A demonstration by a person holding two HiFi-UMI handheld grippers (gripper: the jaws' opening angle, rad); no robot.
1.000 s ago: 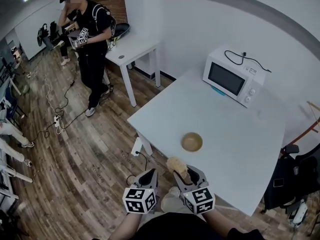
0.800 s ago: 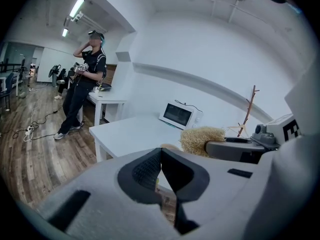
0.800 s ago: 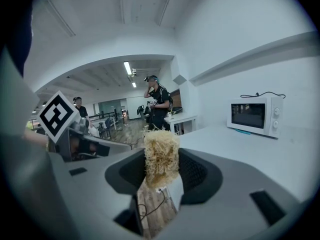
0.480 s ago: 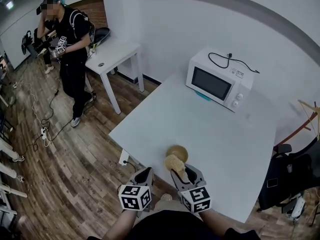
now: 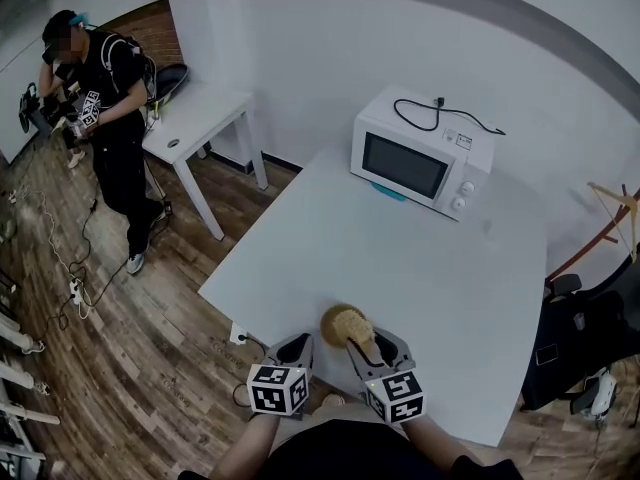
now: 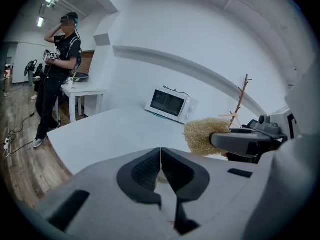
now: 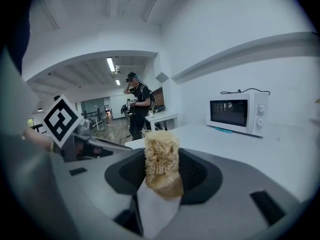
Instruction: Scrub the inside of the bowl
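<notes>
I held a two-jaw gripper in each hand over the near edge of a white bench point(image 5: 430, 268). My left gripper point(image 5: 296, 346) was closed, its dark pads pressed together with nothing between them. My right gripper point(image 5: 375, 346) was clamped on a pale, straw-coloured fibrous scrubber point(image 7: 161, 159), which stood upright between the jaws and stuck out past their tips.

From the head view, the small tan bowl point(image 5: 329, 318) sat on the bench close to the near edge, just ahead of both grippers. The scrubber overlapped the bowl's right side and covered much of it; I could not tell whether it touched the inside. The left gripper was just beside the bowl, on its left and slightly nearer to me, apart from it.

Farther back on the bench stood a white microwave point(image 5: 410, 163), door facing me, its black cord lying coiled on top. It was well apart from the bowl.

Beyond the bench, on a wood-plank floor point(image 5: 150, 318), a person in black clothing point(image 5: 105, 98) stood beside a small white table point(image 5: 200, 113), one arm raised to the head. Cables trailed across the floor near that person's feet.
</notes>
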